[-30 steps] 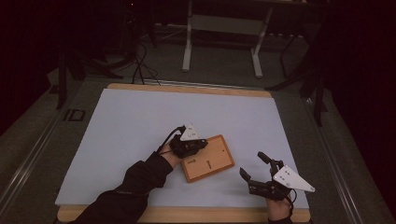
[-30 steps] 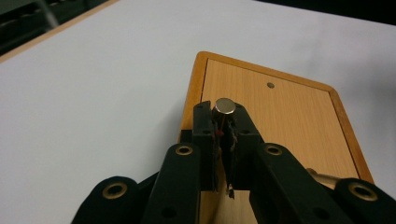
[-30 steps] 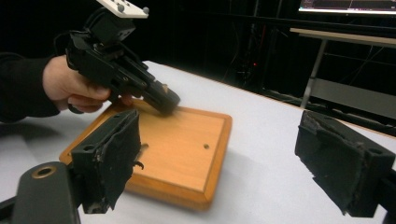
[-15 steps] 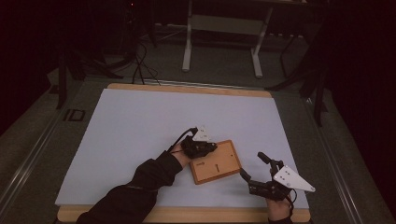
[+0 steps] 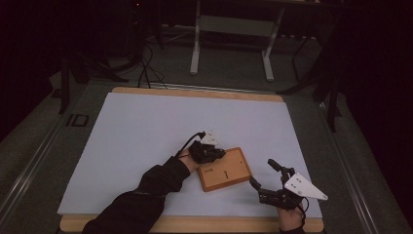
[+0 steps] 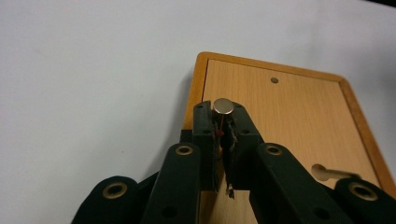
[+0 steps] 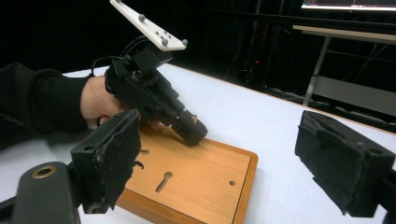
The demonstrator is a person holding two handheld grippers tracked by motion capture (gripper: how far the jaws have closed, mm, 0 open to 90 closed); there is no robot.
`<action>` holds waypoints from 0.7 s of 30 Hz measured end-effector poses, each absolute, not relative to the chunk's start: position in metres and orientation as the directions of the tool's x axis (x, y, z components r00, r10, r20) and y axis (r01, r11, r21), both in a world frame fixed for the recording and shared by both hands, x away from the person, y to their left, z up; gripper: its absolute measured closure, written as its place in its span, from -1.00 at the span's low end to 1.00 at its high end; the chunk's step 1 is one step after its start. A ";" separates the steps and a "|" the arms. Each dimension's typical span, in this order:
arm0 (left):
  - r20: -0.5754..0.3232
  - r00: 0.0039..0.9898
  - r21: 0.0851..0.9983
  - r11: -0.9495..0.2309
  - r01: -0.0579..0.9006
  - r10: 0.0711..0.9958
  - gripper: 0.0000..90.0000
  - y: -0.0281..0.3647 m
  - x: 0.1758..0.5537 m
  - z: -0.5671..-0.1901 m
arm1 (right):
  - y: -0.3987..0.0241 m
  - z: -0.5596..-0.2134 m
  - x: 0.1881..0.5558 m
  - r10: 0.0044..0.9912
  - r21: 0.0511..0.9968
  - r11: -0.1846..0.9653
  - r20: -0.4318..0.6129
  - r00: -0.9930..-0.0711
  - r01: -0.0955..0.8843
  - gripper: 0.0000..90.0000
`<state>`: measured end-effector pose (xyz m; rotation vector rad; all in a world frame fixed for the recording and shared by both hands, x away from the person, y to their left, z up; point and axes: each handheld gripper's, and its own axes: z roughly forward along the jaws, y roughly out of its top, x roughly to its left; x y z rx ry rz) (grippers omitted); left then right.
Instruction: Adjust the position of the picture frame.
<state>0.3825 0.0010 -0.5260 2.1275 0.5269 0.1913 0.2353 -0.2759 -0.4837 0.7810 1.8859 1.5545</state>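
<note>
Resting flat on the white table (image 5: 146,126), the wooden board (image 5: 226,170) lies between your hands. Left gripper (image 6: 223,122) is clamped on a small metal peg (image 6: 223,106) — poised over the board's top. Right gripper (image 5: 267,176) waits with jaws apart, probably to steady it.

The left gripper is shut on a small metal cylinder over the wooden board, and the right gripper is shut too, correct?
Not quite: in the right gripper view the right gripper stands open. The left gripper grips the small metal cylinder over the rectangular wooden board.
</note>
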 end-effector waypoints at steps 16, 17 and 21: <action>-0.036 0.886 0.843 -0.463 0.275 0.462 0.42 0.019 0.376 -0.516 | -0.271 -0.476 0.246 0.757 0.975 0.168 -0.032 -0.653 0.146 -0.72; -0.037 0.883 0.846 -0.455 0.277 0.469 0.40 0.023 0.375 -0.514 | -0.271 -0.474 0.248 0.749 0.974 0.174 -0.035 -0.662 0.146 -0.72; -0.040 0.862 0.859 -0.423 0.288 0.505 -0.01 0.035 0.367 -0.502 | -0.270 -0.466 0.261 0.733 0.966 0.210 -0.051 -0.679 0.154 -0.73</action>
